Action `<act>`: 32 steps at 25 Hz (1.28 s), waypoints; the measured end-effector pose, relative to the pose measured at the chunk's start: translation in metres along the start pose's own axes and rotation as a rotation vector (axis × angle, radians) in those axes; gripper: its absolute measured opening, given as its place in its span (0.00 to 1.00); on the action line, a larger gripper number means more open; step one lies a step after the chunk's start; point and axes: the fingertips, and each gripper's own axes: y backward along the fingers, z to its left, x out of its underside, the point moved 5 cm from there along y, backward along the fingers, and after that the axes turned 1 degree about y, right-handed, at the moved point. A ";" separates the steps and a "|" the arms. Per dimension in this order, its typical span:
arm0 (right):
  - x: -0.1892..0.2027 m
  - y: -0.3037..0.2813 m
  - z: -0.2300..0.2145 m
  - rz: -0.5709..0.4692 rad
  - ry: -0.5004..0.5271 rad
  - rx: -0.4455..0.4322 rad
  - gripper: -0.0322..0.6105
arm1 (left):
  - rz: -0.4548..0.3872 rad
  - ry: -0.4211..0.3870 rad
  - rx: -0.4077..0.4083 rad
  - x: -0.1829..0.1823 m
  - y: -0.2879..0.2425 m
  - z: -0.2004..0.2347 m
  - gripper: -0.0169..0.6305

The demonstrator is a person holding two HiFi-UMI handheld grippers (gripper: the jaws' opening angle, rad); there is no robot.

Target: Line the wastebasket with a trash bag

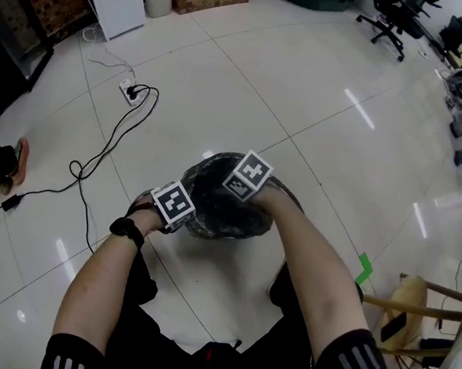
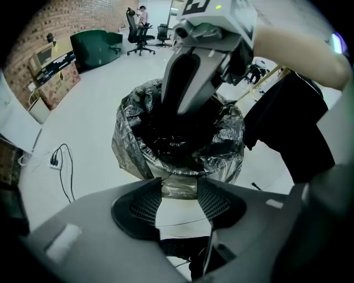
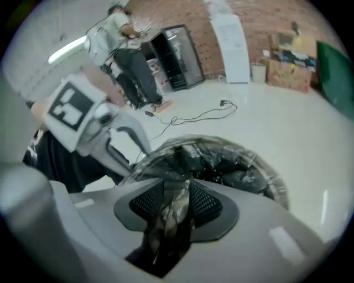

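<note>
Left gripper [image 2: 179, 187] and right gripper [image 3: 177, 192], jaws apart

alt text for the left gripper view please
A wastebasket lined with a crinkled trash bag stands on a pale floor, with the right hand-held gripper pointing down into it. The left hand-held gripper is open in the foreground.

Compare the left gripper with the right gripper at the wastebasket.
The left gripper has only the folded edge of the trash bag at its jaw tips; the right gripper has a strip of bag running between its jaws. The left gripper sits at the near rim; the right gripper points down into the opening. Both stand with jaws apart.
</note>
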 end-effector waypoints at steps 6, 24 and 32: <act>0.008 0.070 0.041 -0.027 0.132 0.107 0.29 | -0.027 -0.025 -0.038 0.008 0.011 0.010 0.33; 0.162 0.069 0.035 0.107 -0.059 0.120 0.29 | -0.034 -0.033 -0.069 0.015 0.006 0.014 0.33; 0.173 0.056 0.033 0.223 0.019 0.106 0.06 | -0.014 -0.030 -0.063 0.015 0.002 0.016 0.33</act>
